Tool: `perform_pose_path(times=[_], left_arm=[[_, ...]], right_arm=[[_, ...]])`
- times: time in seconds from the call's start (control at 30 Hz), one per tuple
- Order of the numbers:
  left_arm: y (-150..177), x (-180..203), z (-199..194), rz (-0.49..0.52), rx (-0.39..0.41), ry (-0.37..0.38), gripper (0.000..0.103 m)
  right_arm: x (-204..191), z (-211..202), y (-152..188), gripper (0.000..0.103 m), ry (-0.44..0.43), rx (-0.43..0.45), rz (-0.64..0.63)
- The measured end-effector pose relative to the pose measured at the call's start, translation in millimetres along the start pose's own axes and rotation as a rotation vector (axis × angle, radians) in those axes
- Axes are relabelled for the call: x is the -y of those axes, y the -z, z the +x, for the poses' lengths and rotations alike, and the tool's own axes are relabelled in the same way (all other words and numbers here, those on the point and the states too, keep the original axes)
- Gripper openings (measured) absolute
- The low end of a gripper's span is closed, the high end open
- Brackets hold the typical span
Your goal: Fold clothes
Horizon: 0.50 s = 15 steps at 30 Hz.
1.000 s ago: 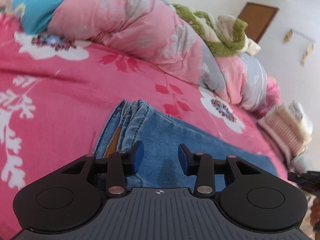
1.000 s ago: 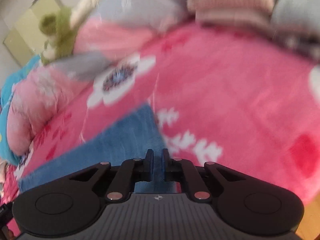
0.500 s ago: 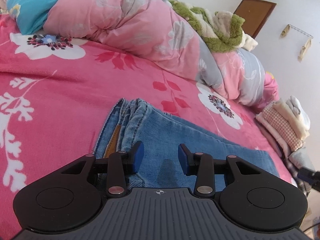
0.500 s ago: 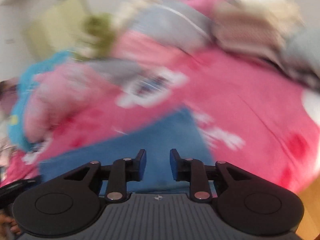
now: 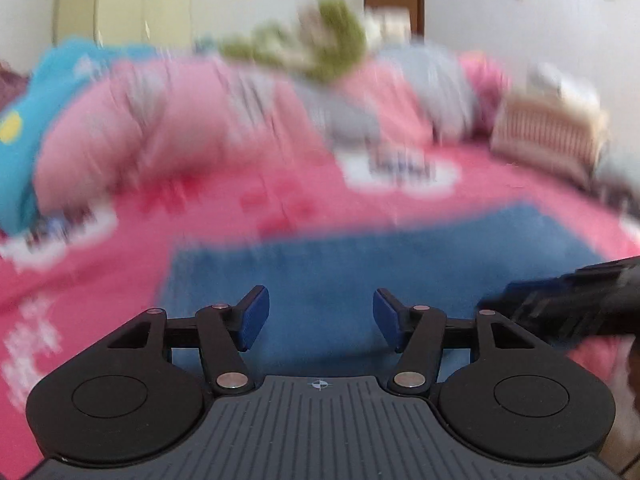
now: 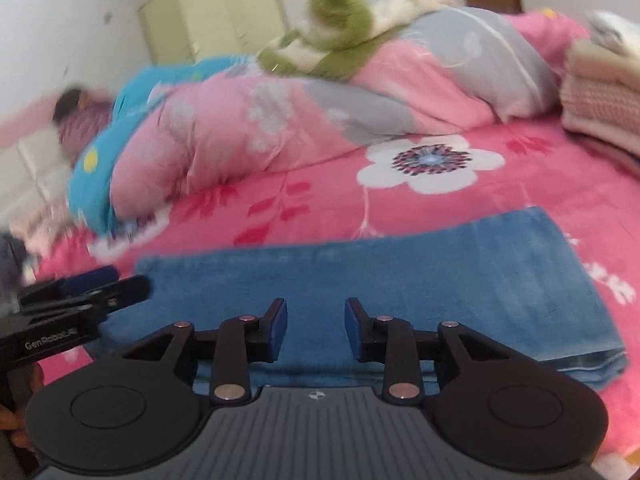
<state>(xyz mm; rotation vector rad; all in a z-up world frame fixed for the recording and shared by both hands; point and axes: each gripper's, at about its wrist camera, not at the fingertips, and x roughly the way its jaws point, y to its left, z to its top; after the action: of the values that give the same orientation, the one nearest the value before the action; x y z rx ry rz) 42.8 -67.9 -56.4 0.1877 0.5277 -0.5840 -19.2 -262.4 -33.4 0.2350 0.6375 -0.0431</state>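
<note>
So your left gripper (image 5: 320, 320) had its jaws spread wide with nothing between them, and your right gripper (image 6: 316, 330) was the same, parted and empty. Both hung just above the near edge of the blue denim jeans (image 6: 380, 280), which sat as a flat, layered rectangle on the pink floral bedsheet (image 6: 520, 192). The key bit: the long axis of that denim strip ran left to right across both views, so you were facing its long side square on, with your left gripper near the left end and your right one closer to the middle and right end. At the right end you could see stacked edges, so it was already doubled over at least once. Whether it wanted one more fold or was finished, I couldn't call from this.

Nothing sat on the denim itself. Further back was the rolled pink and grey floral duvet (image 6: 320, 120) with a green and cream fluffy blanket (image 6: 336, 32) on top, and far right a stack of folded beige knitwear (image 6: 600, 100), all well apart from the jeans. The left view was heavily blurred.
</note>
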Motion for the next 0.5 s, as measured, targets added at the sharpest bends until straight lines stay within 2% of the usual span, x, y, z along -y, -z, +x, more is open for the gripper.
perform_pose_path(times=[0.03,0.07,0.13,0.2,0.3,0.37,0.4,0.43,0.47,0.5], left_arm=[[8,4,7,0.015,-0.017,-0.017,0.058],[13,8,5,0.046,0.017,-0.033,0.058],[13,13,3,0.082,0.029,-0.054,0.058],[11,8,4,0.06,0.022,-0.039,0.059],[2,7,5,0.055,0.025,-0.029,0.059],[-6,8,6,0.058,0.029,-0.028,0.059],[-9,8,6,0.059,0.031,-0.027,0.059],[-13,9,7,0.061,0.033,-0.026,0.059],[-17,9,7,0.062,0.035,-0.025,0.059],[-21,10,8,0.063,0.037,-0.024,0.059]], right_arm=[[-5,9,10,0.041,0.017,-0.015,-0.042],[-11,13,21,0.041,0.042,0.005,-0.089],[-22,13,28,0.042,0.081,0.018,-0.171],[-21,7,14,0.042,0.069,0.004,-0.138],[-9,-11,2,0.043,0.036,0.112,-0.063],[-5,-8,6,0.053,0.068,0.14,-0.078],[-2,-1,11,0.067,0.079,0.128,-0.087],[3,14,20,0.072,0.073,0.068,-0.1],[7,25,30,0.072,0.068,0.039,-0.116],[7,23,38,0.072,0.068,0.092,-0.14]])
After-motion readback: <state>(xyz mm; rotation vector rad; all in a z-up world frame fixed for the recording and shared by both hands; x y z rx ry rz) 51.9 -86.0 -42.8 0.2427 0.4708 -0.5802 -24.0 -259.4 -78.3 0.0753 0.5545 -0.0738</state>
